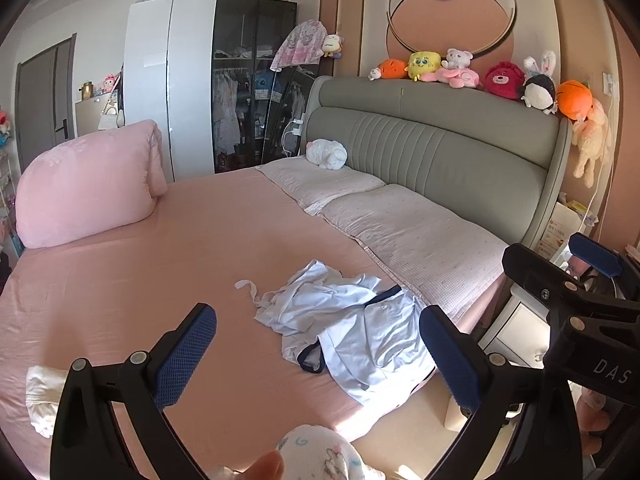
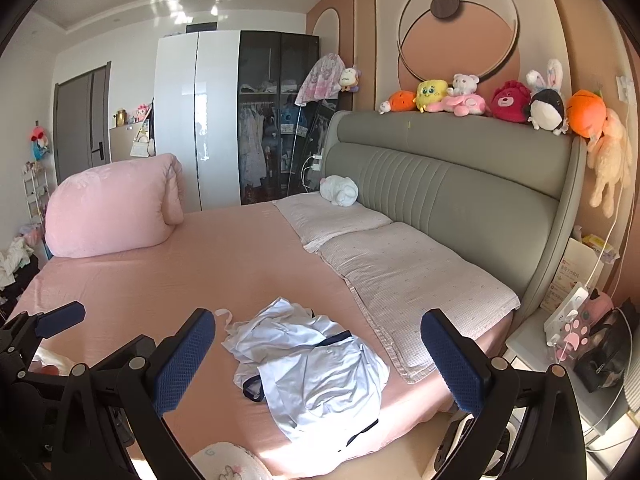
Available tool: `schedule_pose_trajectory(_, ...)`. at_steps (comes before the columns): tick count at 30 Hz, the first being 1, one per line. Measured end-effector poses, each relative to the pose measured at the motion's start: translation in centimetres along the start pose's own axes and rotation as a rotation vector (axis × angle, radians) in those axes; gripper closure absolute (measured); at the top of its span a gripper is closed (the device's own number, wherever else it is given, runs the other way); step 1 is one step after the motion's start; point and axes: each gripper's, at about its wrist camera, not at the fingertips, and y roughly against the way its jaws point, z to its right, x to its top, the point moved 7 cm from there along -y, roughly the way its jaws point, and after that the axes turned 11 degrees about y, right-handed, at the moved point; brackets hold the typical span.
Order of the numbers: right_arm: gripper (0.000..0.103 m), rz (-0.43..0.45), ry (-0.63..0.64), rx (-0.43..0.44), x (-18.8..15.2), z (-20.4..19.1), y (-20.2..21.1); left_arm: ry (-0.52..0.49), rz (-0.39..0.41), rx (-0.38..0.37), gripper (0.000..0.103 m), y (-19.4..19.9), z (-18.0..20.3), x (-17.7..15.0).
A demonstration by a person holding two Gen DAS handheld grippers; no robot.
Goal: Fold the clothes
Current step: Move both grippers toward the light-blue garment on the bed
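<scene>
Left wrist view: the left gripper [image 1: 318,354] hangs above the near part of the bed [image 1: 168,264], its two blue-padded fingers [image 1: 185,354] spread wide with nothing between them. A crumpled pale blue garment [image 1: 344,324] with dark trim lies on the pink sheet near the bed's right edge, just short of the two pillows [image 1: 404,232]. Its long axis runs from the far left to the near right, the wider flat part toward the camera and a thin white strap trailing off at the far left end. The right gripper [image 1: 580,280] shows at the right edge; how far it is open cannot be told here. A folded pink quilt [image 1: 88,188] sits at the far left of the bed.

Right wrist view: the right gripper [image 2: 318,360] is also wide open and empty, held over the same garment [image 2: 312,364], which lies between its fingers in the picture, apart from them. The garment's long axis again slants from far left to near right. Part of the left gripper [image 2: 60,320] shows at the left.
</scene>
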Motion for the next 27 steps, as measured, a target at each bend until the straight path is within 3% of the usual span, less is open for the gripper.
schedule_pose_trajectory(5,0.000,0.002,0.007,0.015,0.2,-0.6,-0.6,0.079,-0.015,-0.076,0.000,0.9,-0.9,-0.1)
schedule_pose_trajectory(7,0.000,0.012,0.010,0.014,0.3,-0.8,-0.4,0.106,0.005,-0.103,0.000,2.7,-3.5,-1.1)
schedule_pose_trajectory(10,0.000,0.027,0.028,-0.018,-0.6,-1.6,0.1,0.075,-0.040,-0.059,0.000,1.6,-4.1,-1.7)
schedule_pose_trajectory(12,0.000,-0.051,0.081,-0.041,-0.3,-3.3,-1.5,0.048,-0.084,-0.017,0.000,0.0,-3.0,-1.6)
schedule_pose_trajectory(14,0.000,-0.066,0.093,-0.046,-0.5,-3.3,-1.4,0.027,-0.117,0.012,0.000,-1.0,-2.1,-1.5)
schedule_pose_trajectory(27,0.000,-0.095,0.173,-0.056,-0.3,-5.6,-1.3,0.027,-0.176,0.008,0.000,-1.6,-3.9,-3.2)
